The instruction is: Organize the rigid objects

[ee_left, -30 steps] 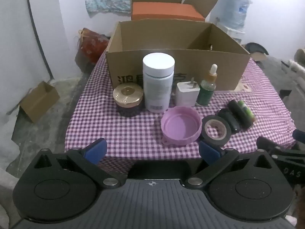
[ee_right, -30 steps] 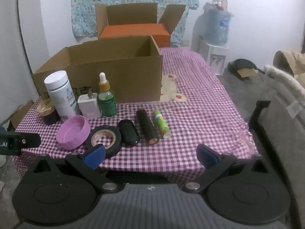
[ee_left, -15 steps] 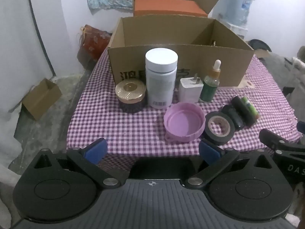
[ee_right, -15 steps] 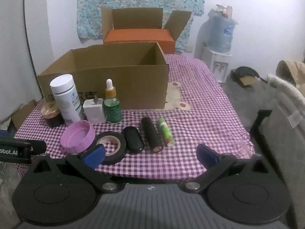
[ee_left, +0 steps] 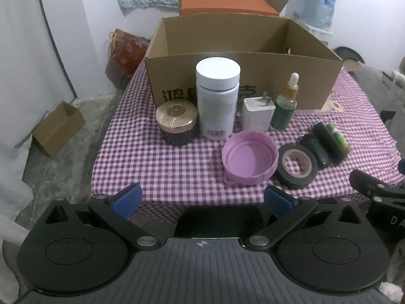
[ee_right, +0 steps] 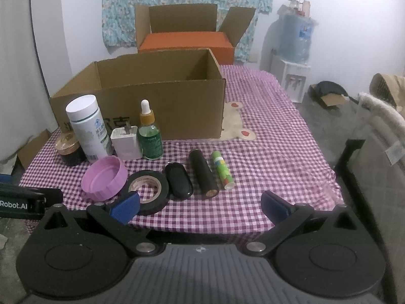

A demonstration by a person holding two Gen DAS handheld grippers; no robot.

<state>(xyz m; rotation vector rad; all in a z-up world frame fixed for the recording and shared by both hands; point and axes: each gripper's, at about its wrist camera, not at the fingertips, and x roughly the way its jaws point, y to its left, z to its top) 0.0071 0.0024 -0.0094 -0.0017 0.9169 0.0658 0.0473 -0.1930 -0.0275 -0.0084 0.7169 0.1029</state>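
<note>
Several small objects stand on a purple checked table in front of an open cardboard box (ee_left: 243,76). There are a gold-lidded dark jar (ee_left: 177,124), a white bottle (ee_left: 217,98), a white charger (ee_left: 258,114), a green dropper bottle (ee_left: 284,106), a pink lid (ee_left: 249,160), a black tape roll (ee_left: 296,168), a black case (ee_right: 178,181), a black cylinder (ee_right: 202,173) and a green tube (ee_right: 222,169). My left gripper (ee_left: 201,200) is open and empty at the table's near edge. My right gripper (ee_right: 200,205) is open and empty, near the tape roll (ee_right: 146,190).
A second open box with an orange block (ee_right: 187,43) stands behind the first. A water dispenser (ee_right: 293,50) is at the back right. A small cardboard box (ee_left: 58,129) lies on the floor to the left. A chair (ee_right: 374,136) stands right of the table.
Both grippers have moved closer to the table and a little higher, so the objects look larger. Nothing on the table has moved.
</note>
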